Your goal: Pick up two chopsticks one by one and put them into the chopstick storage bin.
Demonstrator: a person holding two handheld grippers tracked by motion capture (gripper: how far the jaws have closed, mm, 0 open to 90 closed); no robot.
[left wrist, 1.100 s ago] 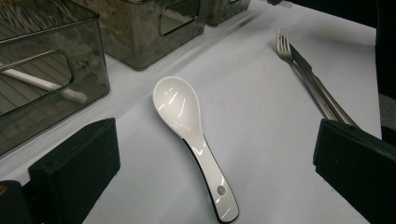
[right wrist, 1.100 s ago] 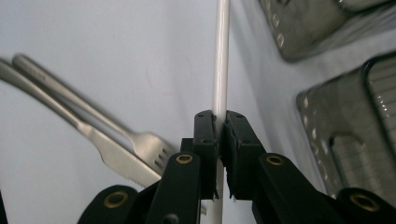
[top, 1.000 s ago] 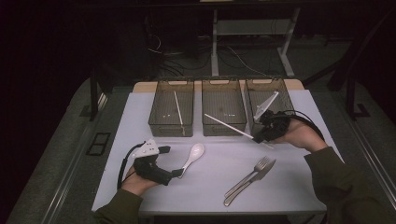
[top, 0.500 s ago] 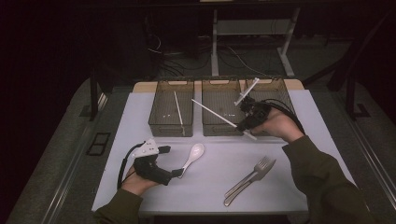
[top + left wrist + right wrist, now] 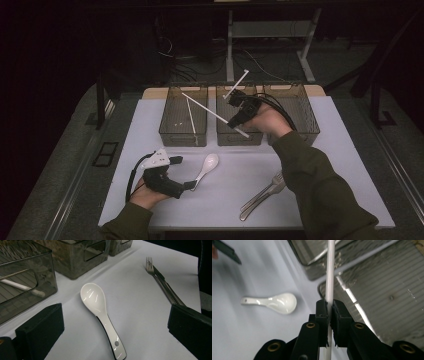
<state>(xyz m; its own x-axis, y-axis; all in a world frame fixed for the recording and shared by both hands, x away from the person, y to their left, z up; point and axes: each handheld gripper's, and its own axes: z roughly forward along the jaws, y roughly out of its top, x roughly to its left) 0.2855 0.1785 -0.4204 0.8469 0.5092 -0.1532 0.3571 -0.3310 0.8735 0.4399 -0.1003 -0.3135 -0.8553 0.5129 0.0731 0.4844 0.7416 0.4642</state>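
Right hand-held gripper (image 5: pixel 239 114) in the high view is clamped on a white chopstick (image 5: pixel 200 103), carried slantwise above the bins so its far tip reaches over the left bin (image 5: pixel 183 134), where another chopstick (image 5: pixel 190 114) already lies; I judge I'm sorting like with like. Left hand-held gripper (image 5: pixel 189 172) rests low on the table (image 5: pixel 350 150) with jaws spread, nothing between the pads, aimed at the white spoon (image 5: pixel 207 165). Two forks (image 5: pixel 262 195) lie near the front edge.

Looking along the left hand-held gripper, its jaws stand wide apart with the spoon (image 5: pixel 100 312) lying between and beyond them, untouched, handle toward me.

Looking along the right hand-held gripper (image 5: pixel 330 312), its pads pinch the chopstick (image 5: pixel 330 270) tightly, which runs straight up the frame toward the bins.
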